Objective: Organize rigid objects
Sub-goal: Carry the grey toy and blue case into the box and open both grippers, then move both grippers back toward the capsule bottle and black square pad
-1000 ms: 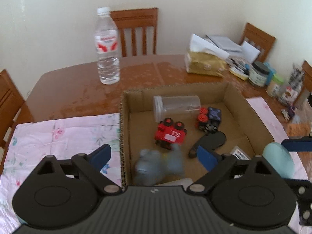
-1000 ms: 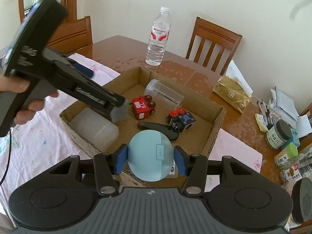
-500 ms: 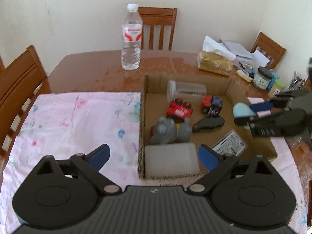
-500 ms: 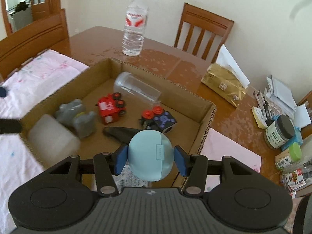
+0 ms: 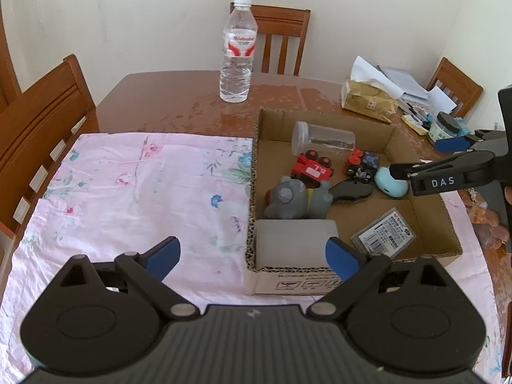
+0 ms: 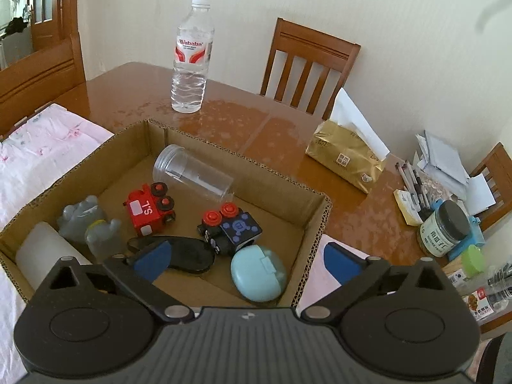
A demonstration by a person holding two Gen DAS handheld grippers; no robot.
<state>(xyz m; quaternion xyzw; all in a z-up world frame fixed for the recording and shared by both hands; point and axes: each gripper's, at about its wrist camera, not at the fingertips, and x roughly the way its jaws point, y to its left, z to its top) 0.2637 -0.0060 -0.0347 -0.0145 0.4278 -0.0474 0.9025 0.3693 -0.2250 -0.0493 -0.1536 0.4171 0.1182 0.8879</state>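
The cardboard box [image 6: 315, 220] fills the middle of the right wrist view and serves as the collecting place, which is why every loose item lies inside it. In its lower left corner lies a white container [image 6: 41, 251], with a grey elephant figure [image 6: 81, 216] just above it. A clear jar [image 6: 195, 172] lies on its side against the far wall. A red toy engine [image 6: 147, 212] and a blue-topped toy car [image 6: 232, 228] lie near the centre, a black oval piece [image 6: 185, 254] below them. The pale blue case [image 6: 257, 272] rests at the box's lower right, between the fingers of the right gripper [image 6: 246, 260], whose jaws have just been opening and stand wide, clear of it. The left gripper [image 5: 252, 254], at the bottom of its view, is wide and empty above the box's near left corner.
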